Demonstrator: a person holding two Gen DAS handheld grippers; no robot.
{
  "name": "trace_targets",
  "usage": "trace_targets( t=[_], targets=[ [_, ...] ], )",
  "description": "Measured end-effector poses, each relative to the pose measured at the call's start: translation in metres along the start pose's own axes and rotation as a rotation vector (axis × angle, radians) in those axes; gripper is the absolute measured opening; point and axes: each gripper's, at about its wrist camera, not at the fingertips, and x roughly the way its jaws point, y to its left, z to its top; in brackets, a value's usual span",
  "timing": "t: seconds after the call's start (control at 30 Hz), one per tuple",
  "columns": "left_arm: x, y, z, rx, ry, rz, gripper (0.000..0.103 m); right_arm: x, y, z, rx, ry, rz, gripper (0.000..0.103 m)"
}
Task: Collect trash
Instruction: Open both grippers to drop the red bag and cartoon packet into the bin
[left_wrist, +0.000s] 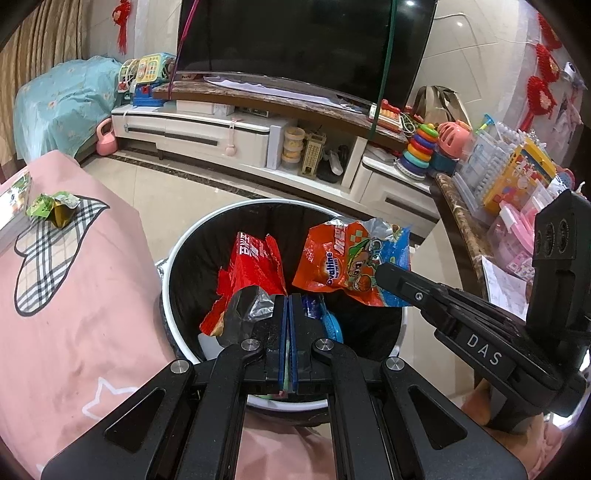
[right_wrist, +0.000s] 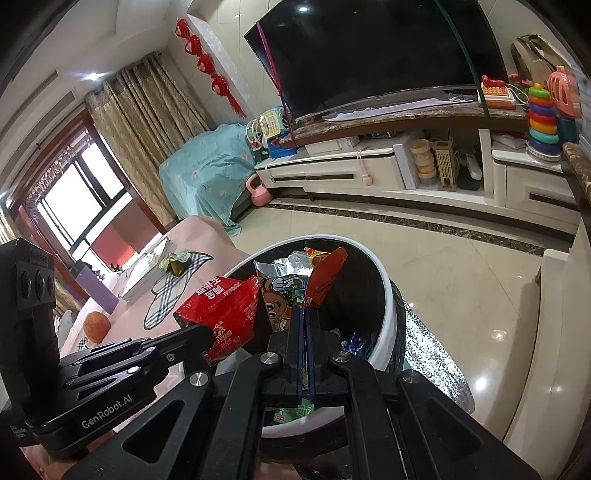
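Note:
A round trash bin (left_wrist: 173, 258) with a white rim and black liner stands on the floor below both grippers; it also shows in the right wrist view (right_wrist: 388, 295). My left gripper (left_wrist: 287, 299) is shut on a red snack wrapper (left_wrist: 251, 269) and holds it over the bin. My right gripper (right_wrist: 303, 314) is shut on an orange Ovaltine wrapper (right_wrist: 284, 295), also over the bin; this wrapper (left_wrist: 343, 258) shows in the left wrist view beside the right gripper (left_wrist: 384, 271). A crumpled green wrapper (left_wrist: 51, 208) lies on the pink-covered table (left_wrist: 74, 295).
A TV stand (left_wrist: 229, 129) with a large TV (left_wrist: 303, 40) runs along the far wall. Toys crowd a side counter (left_wrist: 509, 177) on the right. A pink kettlebell (left_wrist: 105, 138) sits on the floor. An orange ball (right_wrist: 96, 326) lies on the pink cover.

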Motion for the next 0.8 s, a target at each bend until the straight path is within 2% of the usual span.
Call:
trace_targets(
  t=[0.17,0.23,0.27,0.3,0.33,0.37,0.4,0.53,0.6,0.7,0.8],
  targets=[
    [0.0,0.002,0.0,-0.008,0.007,-0.007,0.002,0.0,0.001,0.001,-0.003,0.007,-0.003,0.007],
    [-0.001,0.004,-0.001,-0.018,0.01,-0.01,0.008,0.0,0.001,0.002,0.0,0.007,-0.003,0.008],
    [-0.002,0.005,-0.002,-0.023,0.011,-0.01,0.018,0.001,0.0,0.002,0.004,0.008,0.0,0.01],
    [-0.003,0.007,-0.003,-0.029,0.01,0.0,0.035,0.0,-0.001,0.002,0.008,0.01,0.003,0.016],
    [-0.006,0.009,-0.004,-0.038,0.003,0.01,0.043,-0.001,-0.002,0.001,0.012,0.007,0.002,0.021],
    [-0.009,0.012,-0.006,-0.048,-0.007,0.016,0.05,-0.002,-0.002,0.001,0.016,0.002,0.002,0.031],
    [-0.012,0.014,-0.007,-0.056,-0.014,0.021,0.051,-0.004,-0.002,0.001,0.02,-0.005,0.005,0.036],
    [-0.024,0.022,-0.012,-0.08,-0.028,0.035,0.055,-0.01,0.0,0.0,0.022,-0.02,0.011,0.043],
    [-0.034,0.027,-0.017,-0.089,-0.05,0.051,0.061,-0.014,0.001,0.0,0.027,-0.029,0.021,0.059],
    [-0.05,0.033,-0.026,-0.103,-0.086,0.079,0.071,-0.021,0.006,-0.001,0.029,-0.05,0.031,0.077],
    [-0.067,0.04,-0.039,-0.124,-0.116,0.107,0.08,-0.03,0.011,-0.004,0.037,-0.067,0.052,0.09]
  ],
)
